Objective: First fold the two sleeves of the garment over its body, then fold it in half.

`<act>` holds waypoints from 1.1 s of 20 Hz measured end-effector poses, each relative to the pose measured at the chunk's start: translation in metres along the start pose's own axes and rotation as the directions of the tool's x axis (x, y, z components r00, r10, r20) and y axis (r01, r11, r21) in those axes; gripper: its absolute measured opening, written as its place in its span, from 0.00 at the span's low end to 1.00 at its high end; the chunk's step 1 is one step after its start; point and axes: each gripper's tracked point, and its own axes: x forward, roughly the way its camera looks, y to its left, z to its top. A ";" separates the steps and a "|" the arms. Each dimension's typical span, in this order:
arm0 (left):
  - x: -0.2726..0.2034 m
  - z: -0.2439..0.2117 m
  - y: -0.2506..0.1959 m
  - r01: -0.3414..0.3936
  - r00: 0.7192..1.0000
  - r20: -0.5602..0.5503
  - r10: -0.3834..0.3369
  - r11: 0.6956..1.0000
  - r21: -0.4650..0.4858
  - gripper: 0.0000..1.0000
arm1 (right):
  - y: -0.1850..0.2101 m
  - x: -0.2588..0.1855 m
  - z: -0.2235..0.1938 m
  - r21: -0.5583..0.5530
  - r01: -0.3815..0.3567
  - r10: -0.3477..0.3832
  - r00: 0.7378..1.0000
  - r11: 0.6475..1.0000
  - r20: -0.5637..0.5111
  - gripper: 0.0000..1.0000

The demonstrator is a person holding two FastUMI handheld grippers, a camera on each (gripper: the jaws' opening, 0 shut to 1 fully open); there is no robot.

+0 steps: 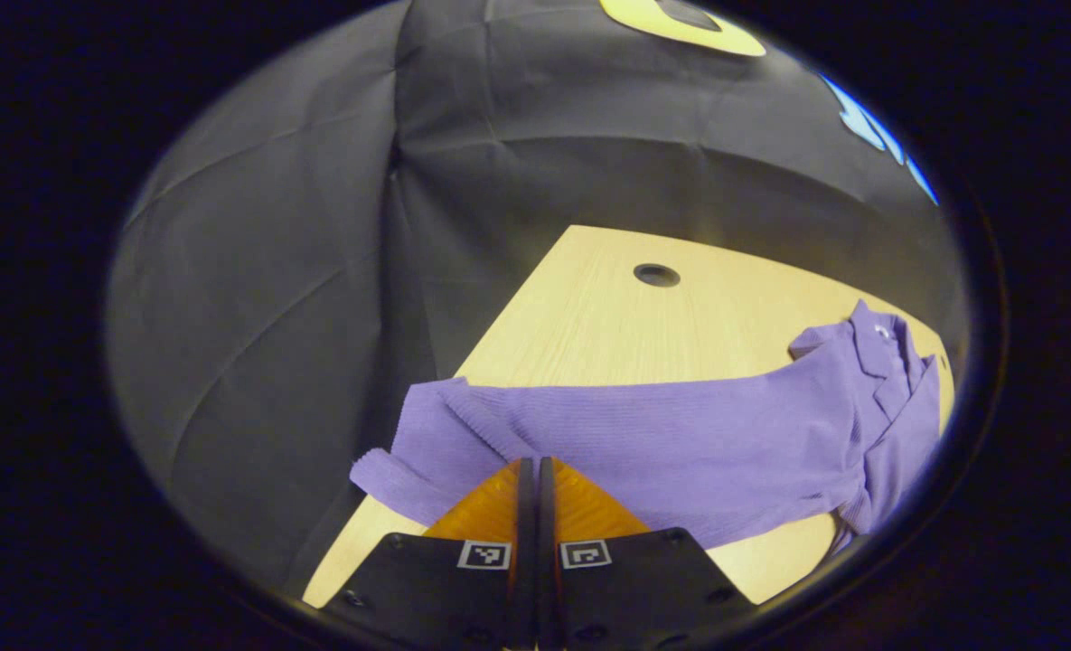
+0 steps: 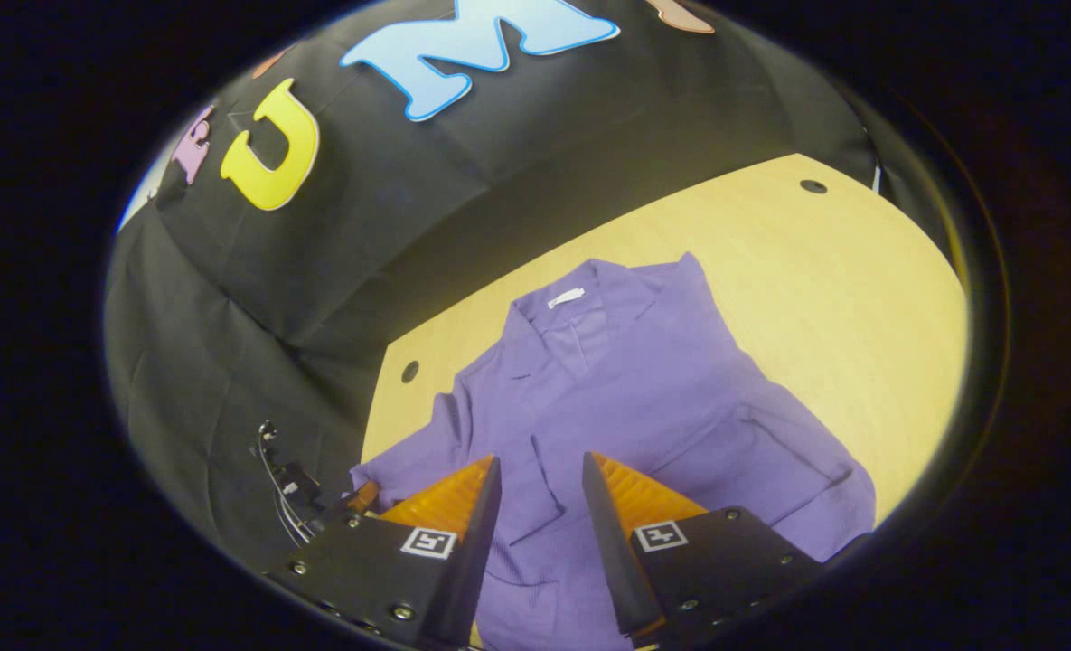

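— Left gripper (image 1: 535,470)?
— Jaws together, nothing visibly between them. Hovering at the near edge of the purple garment (image 1: 680,452), low over the wooden worktop (image 1: 607,325).
— Garment position?
— Spread flat on the worktop, collar (image 1: 878,344) to the far right in the left gripper view, one sleeve cuff (image 1: 386,479) hanging just past the worktop's left edge.
— Right gripper (image 2: 540,470)?
— Jaws apart, held above the garment's body (image 2: 625,407), nothing between them. Not touching the cloth, as far as can be told.
— Seen from there?
— Collar (image 2: 580,307) at the far side, sleeve (image 2: 770,452) folded across on the right. Round cable hole (image 2: 409,372) in the worktop beside the left shoulder, another (image 2: 812,186) far right.
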 end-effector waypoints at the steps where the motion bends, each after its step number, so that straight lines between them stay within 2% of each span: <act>1: -0.001 0.000 -0.004 0.004 1.000 -0.012 -0.004 1.000 0.010 0.06 | -0.001 -0.003 0.002 -0.007 0.001 -0.001 1.000 1.000 0.005 0.57; 5: -0.019 0.028 -0.038 0.047 0.998 0.032 -0.046 0.998 -0.037 0.06 | -0.009 -0.013 0.001 -0.003 -0.005 0.005 1.000 1.000 0.014 0.57; 9: -0.042 0.066 -0.088 0.117 0.987 0.112 -0.115 0.993 -0.007 0.06 | -0.021 -0.025 0.001 0.012 -0.012 0.012 1.000 1.000 0.023 0.57; 15: -0.082 0.112 -0.187 0.239 0.952 0.185 -0.246 0.969 0.058 0.06 | -0.055 -0.051 0.012 0.053 -0.004 0.001 0.998 0.999 0.067 0.57; 22: -0.133 0.115 -0.320 0.389 0.895 0.193 -0.403 0.915 0.108 0.06 | -0.115 -0.092 0.013 0.134 0.035 -0.049 0.993 0.990 0.104 0.57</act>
